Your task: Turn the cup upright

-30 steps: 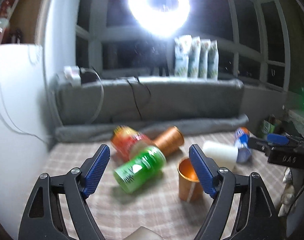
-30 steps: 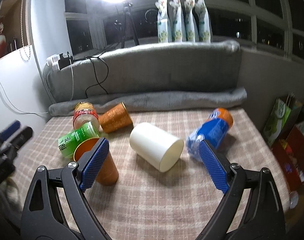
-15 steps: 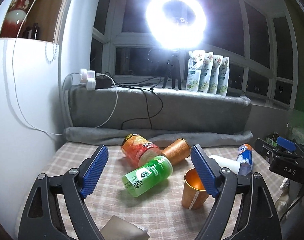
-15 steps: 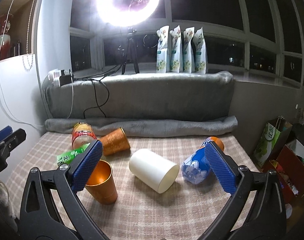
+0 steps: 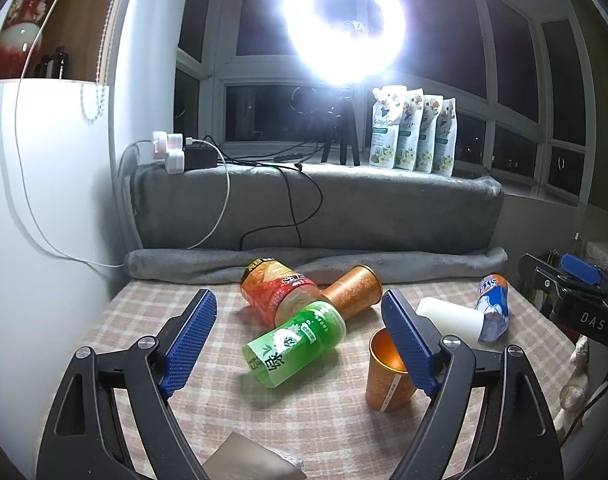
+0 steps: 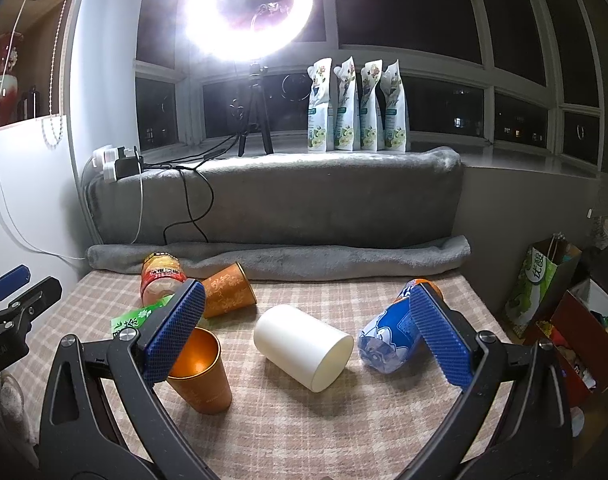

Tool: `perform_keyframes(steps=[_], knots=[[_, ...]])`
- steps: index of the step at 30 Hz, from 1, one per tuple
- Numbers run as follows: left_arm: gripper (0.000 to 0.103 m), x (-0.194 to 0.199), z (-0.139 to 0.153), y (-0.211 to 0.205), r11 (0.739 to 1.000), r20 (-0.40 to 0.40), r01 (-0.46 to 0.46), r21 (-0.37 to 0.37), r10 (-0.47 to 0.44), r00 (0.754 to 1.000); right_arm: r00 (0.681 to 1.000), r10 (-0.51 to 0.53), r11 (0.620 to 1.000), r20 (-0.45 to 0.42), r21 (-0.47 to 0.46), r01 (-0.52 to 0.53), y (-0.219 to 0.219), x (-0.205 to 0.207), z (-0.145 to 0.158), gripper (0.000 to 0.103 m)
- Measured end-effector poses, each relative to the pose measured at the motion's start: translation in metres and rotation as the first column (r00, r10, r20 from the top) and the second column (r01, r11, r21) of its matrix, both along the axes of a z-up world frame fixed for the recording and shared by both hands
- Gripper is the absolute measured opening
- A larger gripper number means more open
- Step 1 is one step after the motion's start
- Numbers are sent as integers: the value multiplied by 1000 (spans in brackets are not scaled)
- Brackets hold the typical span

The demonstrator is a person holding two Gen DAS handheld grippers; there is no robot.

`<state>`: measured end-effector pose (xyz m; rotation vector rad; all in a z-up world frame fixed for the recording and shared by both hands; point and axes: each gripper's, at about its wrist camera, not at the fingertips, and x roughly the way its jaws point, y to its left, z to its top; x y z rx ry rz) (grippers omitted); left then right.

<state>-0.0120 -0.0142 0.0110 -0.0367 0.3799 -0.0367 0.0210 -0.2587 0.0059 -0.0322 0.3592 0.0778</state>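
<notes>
An orange metal cup [image 5: 385, 380] stands upright on the checked cloth, also in the right wrist view [image 6: 202, 374]. A second orange patterned cup [image 5: 353, 290] [image 6: 228, 290] lies on its side near the back. A white cup [image 6: 304, 346] [image 5: 449, 316] lies on its side in the middle. My left gripper [image 5: 300, 344] is open and empty, held above the table's near-left side. My right gripper [image 6: 307, 332] is open and empty, framing the white cup from above and behind.
A green bottle [image 5: 294, 344] and a red-orange jar [image 5: 278, 294] lie on their sides at the left. A blue bottle [image 6: 395, 334] lies at the right. A grey rolled blanket [image 6: 280, 260] lines the back edge. Bags and boxes [image 6: 543, 284] stand off the right side.
Both grippers have lifted and pulled back, so the views now show more of the window and ring light. The objects on the table have not moved.
</notes>
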Motion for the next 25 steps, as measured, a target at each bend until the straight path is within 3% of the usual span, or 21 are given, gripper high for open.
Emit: perform_keyframes(steps=[25], knots=[[85,4,-5,1,1000,-20,3,-14,-3,1000,1000,1,1000,-6,2,-1,-1,2,-1,103]])
